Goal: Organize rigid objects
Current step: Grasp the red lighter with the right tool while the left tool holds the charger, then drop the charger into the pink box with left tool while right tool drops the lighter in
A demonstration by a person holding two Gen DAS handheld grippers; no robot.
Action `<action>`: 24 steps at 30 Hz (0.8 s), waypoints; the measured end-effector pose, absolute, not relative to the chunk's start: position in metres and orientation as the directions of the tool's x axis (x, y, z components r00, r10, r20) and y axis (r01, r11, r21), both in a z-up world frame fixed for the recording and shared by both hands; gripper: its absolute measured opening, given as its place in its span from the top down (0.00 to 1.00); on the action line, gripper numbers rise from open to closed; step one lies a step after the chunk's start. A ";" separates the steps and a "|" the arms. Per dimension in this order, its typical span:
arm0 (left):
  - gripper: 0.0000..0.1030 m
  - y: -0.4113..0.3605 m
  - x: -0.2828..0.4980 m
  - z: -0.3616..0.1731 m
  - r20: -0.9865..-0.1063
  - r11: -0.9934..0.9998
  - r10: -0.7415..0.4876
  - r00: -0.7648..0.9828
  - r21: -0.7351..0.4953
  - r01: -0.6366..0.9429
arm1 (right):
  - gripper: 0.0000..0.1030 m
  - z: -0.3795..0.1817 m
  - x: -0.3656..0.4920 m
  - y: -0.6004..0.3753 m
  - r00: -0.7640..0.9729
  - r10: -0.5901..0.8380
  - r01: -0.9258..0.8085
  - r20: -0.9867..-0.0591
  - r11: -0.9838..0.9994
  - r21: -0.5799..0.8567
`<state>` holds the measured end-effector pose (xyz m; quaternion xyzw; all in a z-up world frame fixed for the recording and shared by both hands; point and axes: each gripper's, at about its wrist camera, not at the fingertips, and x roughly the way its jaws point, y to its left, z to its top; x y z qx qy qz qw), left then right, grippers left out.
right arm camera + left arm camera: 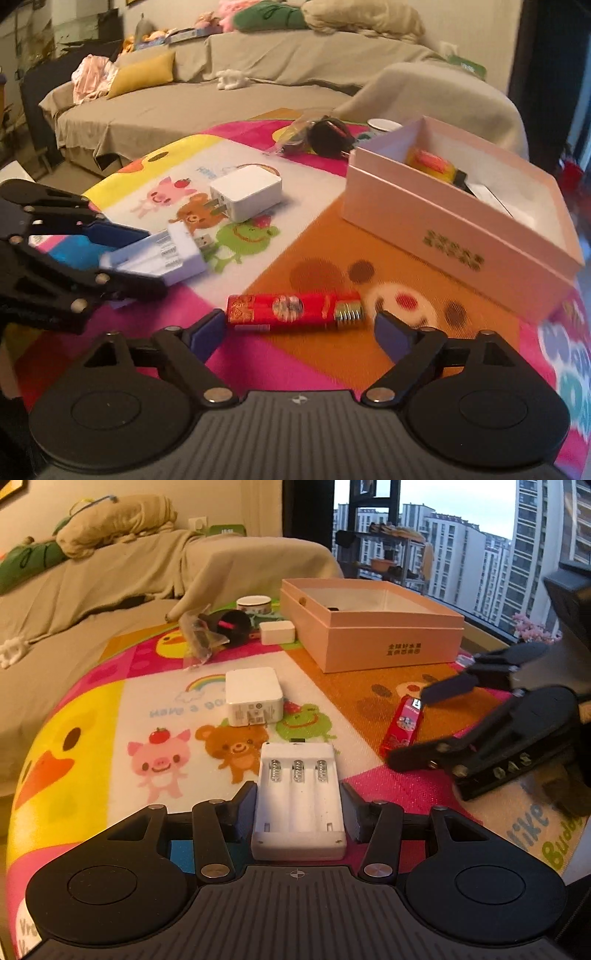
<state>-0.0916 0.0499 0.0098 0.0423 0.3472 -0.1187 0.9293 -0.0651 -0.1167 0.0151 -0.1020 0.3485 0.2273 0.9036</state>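
- Left wrist view: the left gripper [298, 803] has its fingers on either side of the white battery case [300, 800] lying on the cartoon mat [92, 716]; can't tell whether they're pinching it. White charger [253, 695] sits just past it, pink box [373, 624] further back.
- Right wrist view: the right gripper [300, 330] is spread wide, with the red lighter [293, 310] lying flat on the mat between its fingers, near the pink box.

Both units same build. Left gripper [298, 801]: matte black linkage arms, silver pivot screws, blue pads on the fingers [246, 805], ribbed grey deck below with two round black housings and a small crosshair mark. Right gripper [300, 332]: identical, pads [392, 336] blue; white "045"-like digits on its body.
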 end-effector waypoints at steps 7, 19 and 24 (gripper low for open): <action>0.49 0.045 -0.093 0.012 -0.637 0.974 -0.191 0.747 -0.030 0.223 | 0.21 0.028 -0.074 -0.121 0.684 0.359 -0.484 -0.635 0.874 -0.028; 0.49 -0.028 0.012 0.112 -0.374 0.930 -0.338 0.864 0.008 0.368 | 0.21 0.070 -0.120 -0.205 0.868 0.211 -0.258 -0.449 0.965 -0.045; 0.49 -0.038 0.077 0.104 -0.405 0.919 -0.390 0.827 -0.118 0.376 | 0.21 0.063 -0.118 -0.225 0.878 0.160 -0.189 -0.450 0.982 -0.019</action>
